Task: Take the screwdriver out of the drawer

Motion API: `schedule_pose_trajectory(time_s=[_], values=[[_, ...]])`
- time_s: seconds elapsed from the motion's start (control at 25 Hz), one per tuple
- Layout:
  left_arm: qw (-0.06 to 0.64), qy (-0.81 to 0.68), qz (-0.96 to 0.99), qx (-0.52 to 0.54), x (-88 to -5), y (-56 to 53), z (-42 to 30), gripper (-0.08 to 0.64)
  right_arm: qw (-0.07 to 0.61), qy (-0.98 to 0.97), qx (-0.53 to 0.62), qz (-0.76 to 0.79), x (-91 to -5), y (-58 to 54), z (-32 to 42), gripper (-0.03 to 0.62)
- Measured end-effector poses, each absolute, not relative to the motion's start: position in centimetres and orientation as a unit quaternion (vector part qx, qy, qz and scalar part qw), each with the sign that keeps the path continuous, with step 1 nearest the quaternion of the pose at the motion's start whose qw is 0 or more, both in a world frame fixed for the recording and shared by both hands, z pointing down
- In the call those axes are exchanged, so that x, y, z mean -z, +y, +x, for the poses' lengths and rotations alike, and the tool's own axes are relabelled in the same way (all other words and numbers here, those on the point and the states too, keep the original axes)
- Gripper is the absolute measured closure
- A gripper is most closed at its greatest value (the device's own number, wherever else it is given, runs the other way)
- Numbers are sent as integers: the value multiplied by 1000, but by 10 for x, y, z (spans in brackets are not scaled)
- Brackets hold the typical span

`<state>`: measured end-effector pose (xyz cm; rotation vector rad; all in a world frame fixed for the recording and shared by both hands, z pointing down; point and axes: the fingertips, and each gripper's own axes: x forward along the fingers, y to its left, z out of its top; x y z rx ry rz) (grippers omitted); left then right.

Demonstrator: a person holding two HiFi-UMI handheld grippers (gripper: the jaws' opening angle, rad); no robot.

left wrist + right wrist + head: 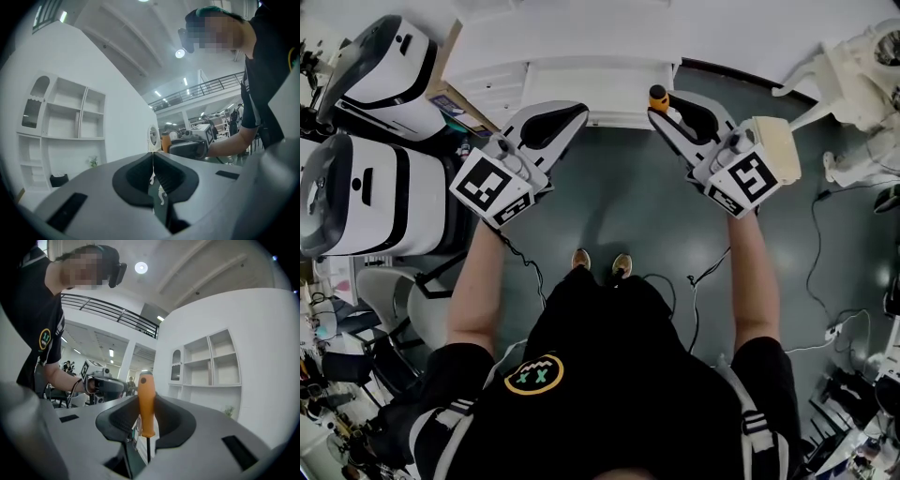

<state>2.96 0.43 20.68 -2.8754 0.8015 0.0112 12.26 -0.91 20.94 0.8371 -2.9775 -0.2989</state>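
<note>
Over a dark floor [628, 202], the right claw [145, 425] grips the screwdriver [146, 399] upright. The left claw [153, 157] is closed, empty; a white cabinet [516, 66] stands at twelve o'clock.

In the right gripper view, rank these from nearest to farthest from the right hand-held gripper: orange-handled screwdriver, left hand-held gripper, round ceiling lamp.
1. Orange-handled screwdriver: upright between the right hand-held gripper's jaws.
2. Left hand-held gripper: left of centre, in the person's other hand.
3. Round ceiling lamp: top centre, high overhead.
</note>
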Motion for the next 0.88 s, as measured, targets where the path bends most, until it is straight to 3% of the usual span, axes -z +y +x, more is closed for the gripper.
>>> schedule_pose_trajectory(time_s=[0.88], values=[[75,256,-964,-11,-205,16,-38,540,8,-953,87,291,-217,4,59,460]])
